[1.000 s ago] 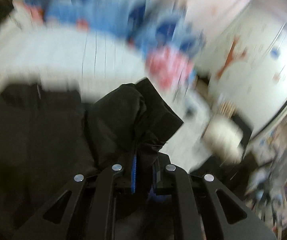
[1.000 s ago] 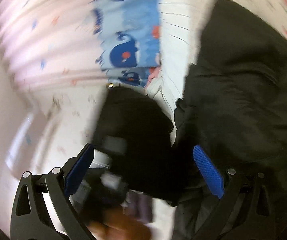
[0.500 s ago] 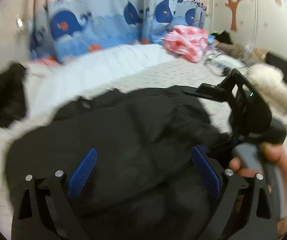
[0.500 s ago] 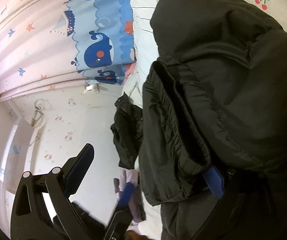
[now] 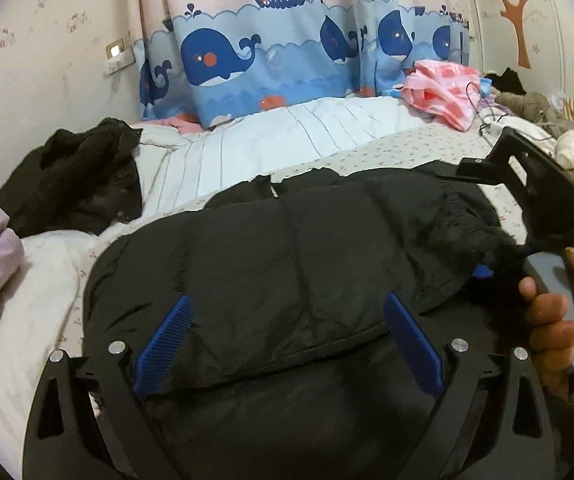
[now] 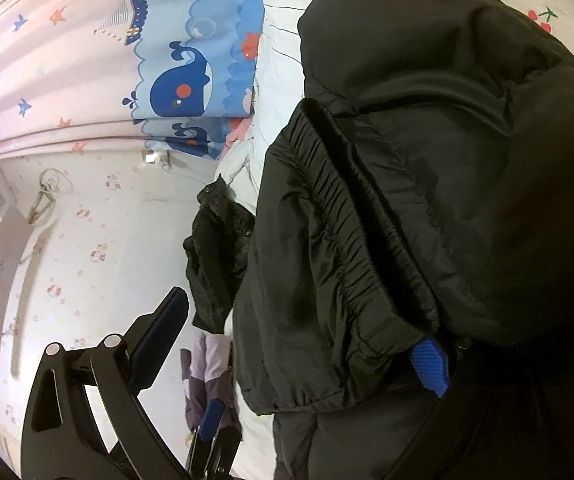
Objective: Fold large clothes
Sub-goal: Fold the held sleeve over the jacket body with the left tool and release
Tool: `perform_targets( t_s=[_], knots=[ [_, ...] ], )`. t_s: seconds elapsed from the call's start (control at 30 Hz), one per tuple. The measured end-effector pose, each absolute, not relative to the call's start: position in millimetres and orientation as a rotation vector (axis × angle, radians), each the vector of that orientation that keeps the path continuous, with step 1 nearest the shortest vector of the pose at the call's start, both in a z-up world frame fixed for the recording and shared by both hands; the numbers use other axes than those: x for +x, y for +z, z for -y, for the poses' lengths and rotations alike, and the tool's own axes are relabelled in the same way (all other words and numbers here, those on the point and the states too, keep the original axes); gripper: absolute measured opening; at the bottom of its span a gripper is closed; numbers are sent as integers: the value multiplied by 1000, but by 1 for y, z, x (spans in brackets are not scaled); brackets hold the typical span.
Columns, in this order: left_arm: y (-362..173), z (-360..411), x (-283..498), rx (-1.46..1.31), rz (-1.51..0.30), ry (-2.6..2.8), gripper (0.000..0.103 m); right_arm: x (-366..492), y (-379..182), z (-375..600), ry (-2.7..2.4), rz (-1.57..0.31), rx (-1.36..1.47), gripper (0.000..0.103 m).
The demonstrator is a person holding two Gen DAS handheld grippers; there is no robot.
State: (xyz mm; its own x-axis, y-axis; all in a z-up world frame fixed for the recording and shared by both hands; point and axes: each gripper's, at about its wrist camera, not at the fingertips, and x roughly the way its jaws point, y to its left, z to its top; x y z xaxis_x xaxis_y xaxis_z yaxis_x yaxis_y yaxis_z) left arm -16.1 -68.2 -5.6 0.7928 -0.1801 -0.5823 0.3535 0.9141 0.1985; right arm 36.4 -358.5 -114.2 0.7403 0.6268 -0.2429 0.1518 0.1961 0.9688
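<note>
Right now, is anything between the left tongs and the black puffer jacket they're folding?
Nothing visible does. The left tongs stand open directly over the black puffer jacket on the bed; the other dark garment lies off to the side.

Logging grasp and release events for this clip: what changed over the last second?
The left gripper let go of the bunched fold of the black puffer jacket; its fingers now stand wide apart over the jacket, which lies flatter on the bed. The right gripper stays open at the jacket's elastic cuff.
</note>
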Motion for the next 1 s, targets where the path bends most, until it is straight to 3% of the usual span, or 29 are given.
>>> perform_targets(
  t_s=[0.7, 0.8, 0.93, 1.0],
  knots=[
    [-3, 64, -25, 366, -534, -259, 93, 36, -114, 352, 350, -716, 1309, 93],
    [-4, 63, -25, 371, -533, -258, 93, 33, -116, 354, 324, -719, 1300, 81],
    [-1, 54, -20, 333, -538, -235, 93, 30, -119, 355, 333, -717, 1311, 43],
    [1, 40, -12, 275, -551, -204, 93, 28, -115, 353, 337, -707, 1300, 32]
  ],
)
